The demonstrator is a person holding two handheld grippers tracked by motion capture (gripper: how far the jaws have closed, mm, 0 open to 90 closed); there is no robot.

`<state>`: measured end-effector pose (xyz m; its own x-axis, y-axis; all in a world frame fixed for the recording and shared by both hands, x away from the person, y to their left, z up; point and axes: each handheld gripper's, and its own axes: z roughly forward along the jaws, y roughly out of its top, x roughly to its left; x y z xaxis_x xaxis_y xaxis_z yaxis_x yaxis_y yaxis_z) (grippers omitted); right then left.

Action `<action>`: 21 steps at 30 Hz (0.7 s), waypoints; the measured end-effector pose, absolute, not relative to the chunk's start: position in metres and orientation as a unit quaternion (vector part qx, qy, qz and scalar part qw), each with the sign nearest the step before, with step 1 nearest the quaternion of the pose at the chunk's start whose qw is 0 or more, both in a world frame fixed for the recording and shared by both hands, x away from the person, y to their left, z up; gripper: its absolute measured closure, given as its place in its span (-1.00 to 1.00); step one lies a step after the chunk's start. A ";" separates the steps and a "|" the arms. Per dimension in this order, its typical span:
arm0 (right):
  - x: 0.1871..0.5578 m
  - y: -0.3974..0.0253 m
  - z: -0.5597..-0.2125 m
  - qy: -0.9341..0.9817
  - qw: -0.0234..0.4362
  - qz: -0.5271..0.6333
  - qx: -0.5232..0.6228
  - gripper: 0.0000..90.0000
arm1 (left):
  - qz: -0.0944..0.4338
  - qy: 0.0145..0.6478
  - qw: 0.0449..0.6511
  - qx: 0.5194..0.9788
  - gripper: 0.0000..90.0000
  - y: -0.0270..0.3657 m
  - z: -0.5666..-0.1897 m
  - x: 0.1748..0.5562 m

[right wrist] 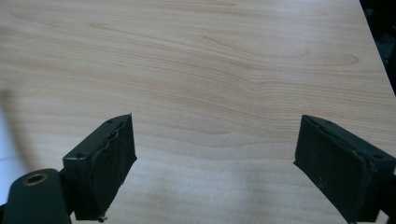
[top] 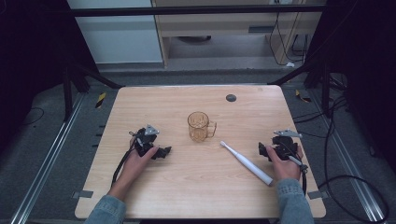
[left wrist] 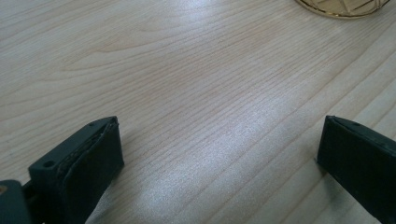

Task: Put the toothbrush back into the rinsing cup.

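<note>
A clear amber mug (top: 201, 126) with its handle to the right stands upright in the middle of the wooden table (top: 163, 107). A white electric toothbrush (top: 246, 163) lies flat to the mug's right, its head pointing toward the mug. My left gripper (top: 164, 152) rests on the table left of the mug, open, with bare wood between its jaws (left wrist: 219, 140); the mug's base (left wrist: 345, 5) shows beyond them. My right gripper (top: 262, 151) rests just right of the toothbrush, open (right wrist: 215, 140) and holding nothing.
A small dark round disc (top: 230, 98) sits near the table's far edge. The table's right edge (right wrist: 373, 51) lies close to the right gripper. Cables (top: 345, 182) and metal rails run along the floor on both sides of the table.
</note>
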<state>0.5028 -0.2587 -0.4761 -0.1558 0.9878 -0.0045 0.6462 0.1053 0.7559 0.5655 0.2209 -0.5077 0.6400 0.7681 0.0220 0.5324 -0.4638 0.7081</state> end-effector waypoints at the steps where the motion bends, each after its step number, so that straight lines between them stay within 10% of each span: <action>1: 0.499 -0.258 -0.472 0.700 0.271 0.313 0.582 -0.67 | 0.172 0.388 0.343 0.838 -1.00 0.221 -0.508 0.566; 21: 0.474 -0.222 -0.434 0.812 0.196 0.295 0.463 -0.38 | 0.172 0.388 0.343 0.838 -1.00 0.221 -0.508 0.565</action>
